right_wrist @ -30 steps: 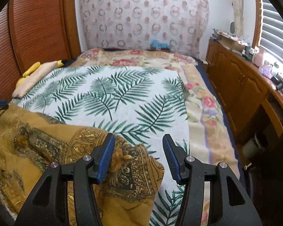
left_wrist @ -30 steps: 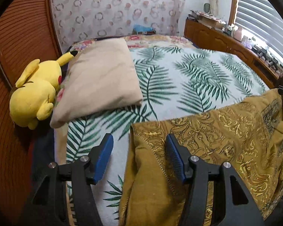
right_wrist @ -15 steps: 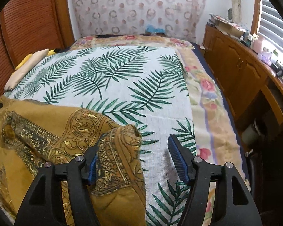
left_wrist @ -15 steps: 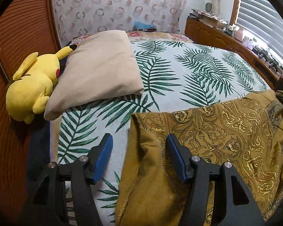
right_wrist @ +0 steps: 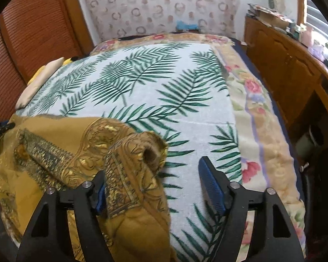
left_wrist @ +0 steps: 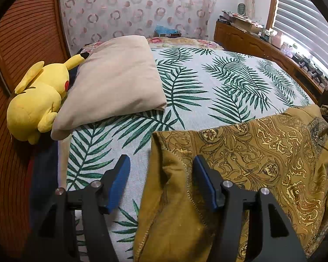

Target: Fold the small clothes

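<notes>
Straddling: the left gripper stands with its jaws apart over one corner of the mustard garment; the hem edge rises between the blue pads, with clear bedcover showing beside the pad at 9 o'clock, so nothing is pinched yet
Right tool: the right gripper is also apart; a rolled corner of the garment lies against the pad at 9 o'clock and partly covers it, while the pad at 3 o'clock stands well clear over bare cover, so I read no grip here either
Garment place: it lies on the near edge of the bed, at 4 o'clock in the left view and 8 o'clock in the right view, bunched and creased rather than flat
Why two corners: each tool sits at an opposite end of the cloth, likely so both ends can be taken together and the piece spread or doubled evenly
Work surface: the palm-leaf bedcover is open toward 12 o'clock, which gives room to lay the fold away from the person
Bystanders: a beige pillow and a yellow plush toy rest at 10 o'clock, well apart from the cloth
Stage: judged early, since no neat fold shows
Risk: the curled right corner may slip off a single pad if the jaws close off-centre
</notes>
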